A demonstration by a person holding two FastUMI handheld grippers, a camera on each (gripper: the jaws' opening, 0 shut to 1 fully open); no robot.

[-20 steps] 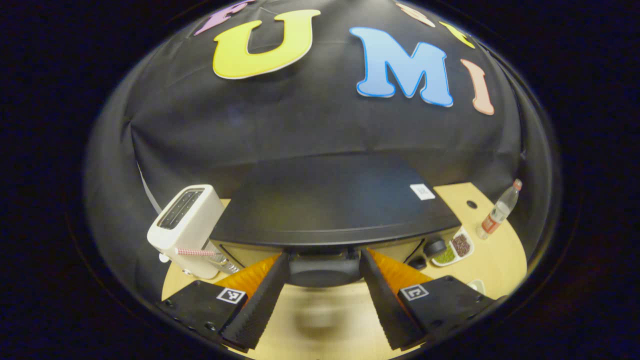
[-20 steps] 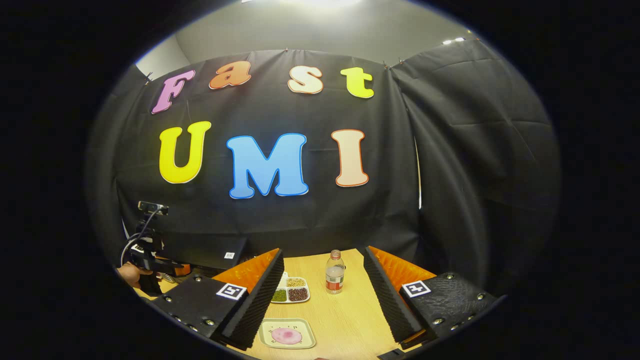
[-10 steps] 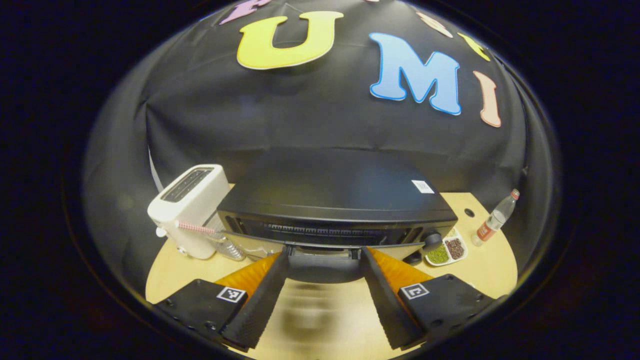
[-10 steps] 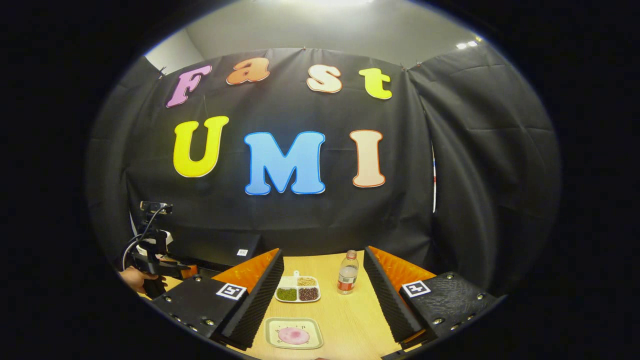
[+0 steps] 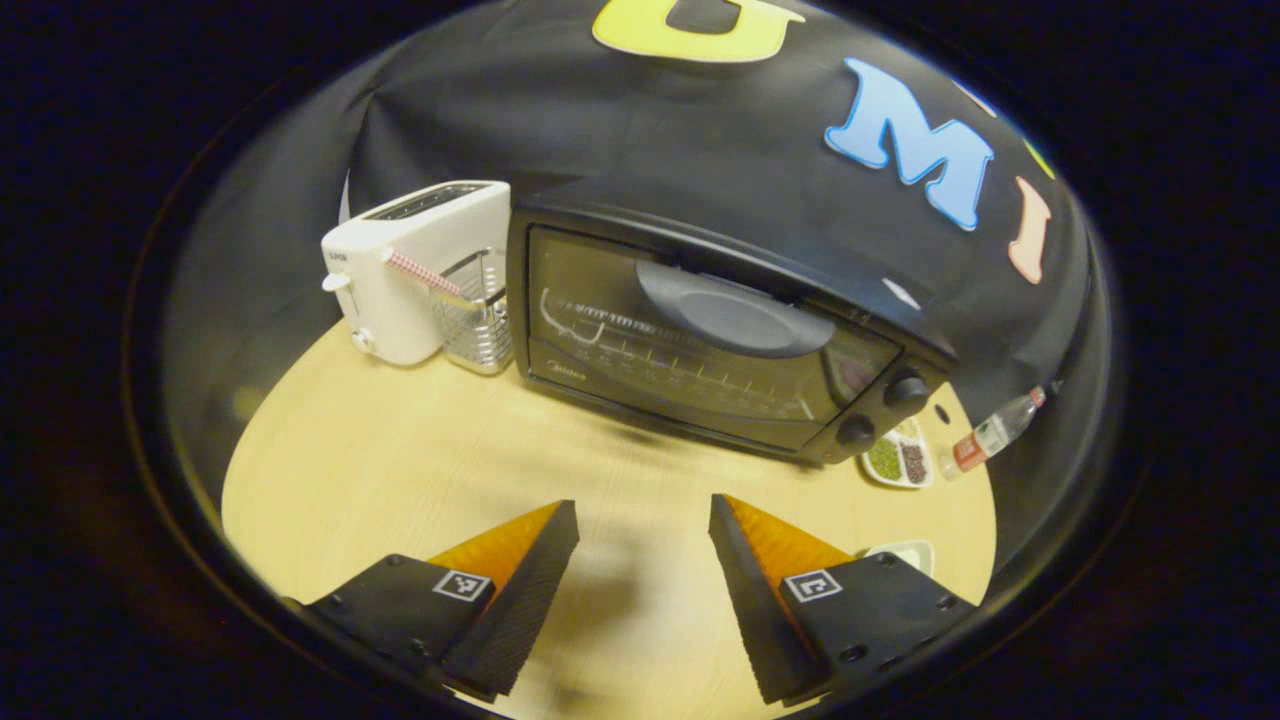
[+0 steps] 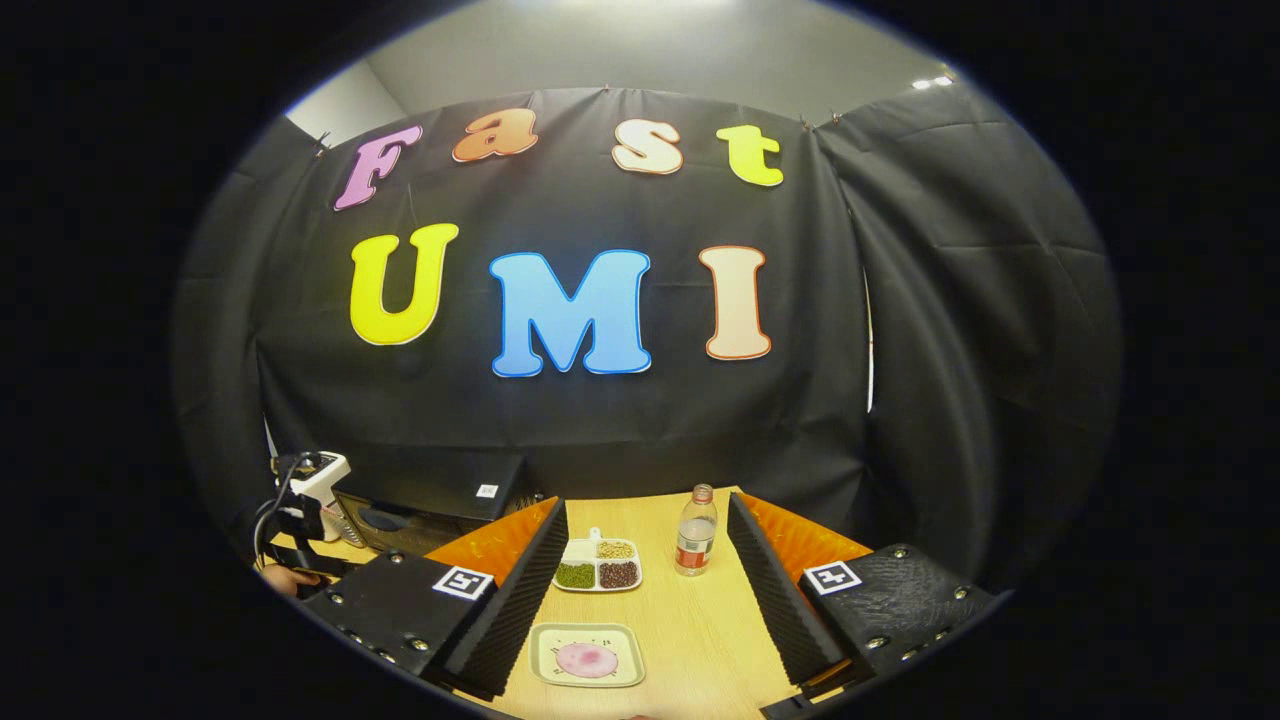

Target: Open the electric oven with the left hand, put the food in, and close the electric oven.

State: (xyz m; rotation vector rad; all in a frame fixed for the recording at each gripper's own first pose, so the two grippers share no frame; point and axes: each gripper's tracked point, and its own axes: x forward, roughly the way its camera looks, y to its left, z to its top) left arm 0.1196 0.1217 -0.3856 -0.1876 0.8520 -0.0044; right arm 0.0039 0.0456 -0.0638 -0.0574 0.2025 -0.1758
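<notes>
The electric oven (image 5: 700, 345) stands on the table (image 5: 400, 470) with its glass door seemingly upright, the oval handle (image 5: 735, 315) sitting high on the door. It is judged heavy and rigid, unlikely to slide when pulled; the door is hinged and stiff, and the handle is the place to be gripped (glass should not be pressed). 2 knobs (image 5: 880, 410) are counted on its right side. The left gripper (image 5: 640, 560) is held over bare table, apart from the oven, its jaws spread wide and holding nothing.

The food (image 6: 587, 660), 1 pink round piece on 1 small tray (image 6: 545, 650), is judged light, soft and easily marked, so the tray rim is better taken. The right gripper (image 6: 645, 590) hovers above it, jaws apart and empty. Also counted: 1 toaster (image 5: 410, 270), 1 bottle (image 6: 695, 545), 1 divided dish (image 6: 598, 565).
</notes>
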